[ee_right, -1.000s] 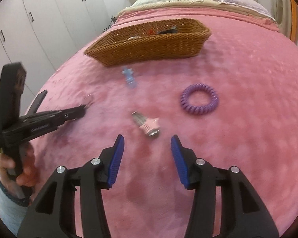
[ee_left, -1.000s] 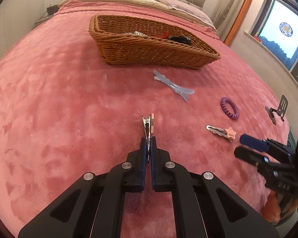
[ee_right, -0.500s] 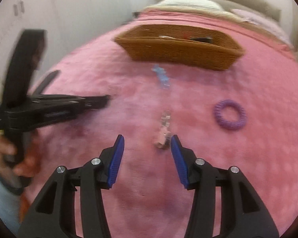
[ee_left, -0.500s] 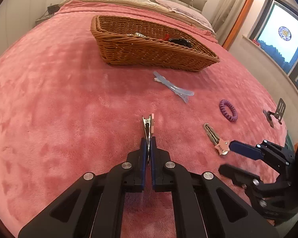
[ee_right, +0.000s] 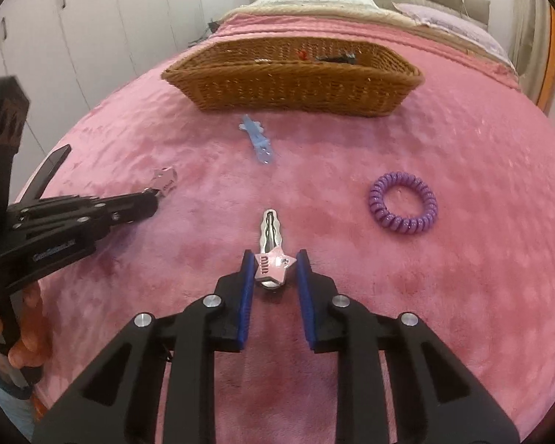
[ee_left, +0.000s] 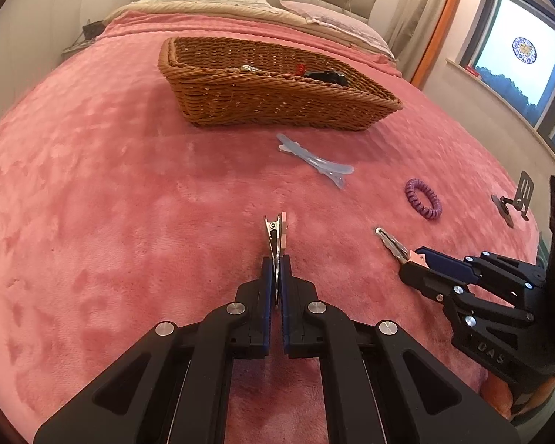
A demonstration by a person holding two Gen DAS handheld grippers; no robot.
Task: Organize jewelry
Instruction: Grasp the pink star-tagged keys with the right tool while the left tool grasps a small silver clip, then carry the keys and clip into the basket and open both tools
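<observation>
Right gripper (ee_right: pixel 273 273) newly closing around "miu" star clip (ee_right: pixel 273 268)

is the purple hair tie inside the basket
No, the purple hair tie lies on the pink blanket in front of the basket, well apart from it.

2 fisheye cameras, 1 behind each gripper, look forward and downward along the fingers, close over a pink bed (ee_left: pixel 111 192). Both face the basket (ee_left: pixel 277 103) far ahead at the bed's head. Each catches the other gripper at its edge: right gripper (ee_left: pixel 414 264) in the left view, left gripper (ee_right: pixel 155 199) in the right.
</observation>
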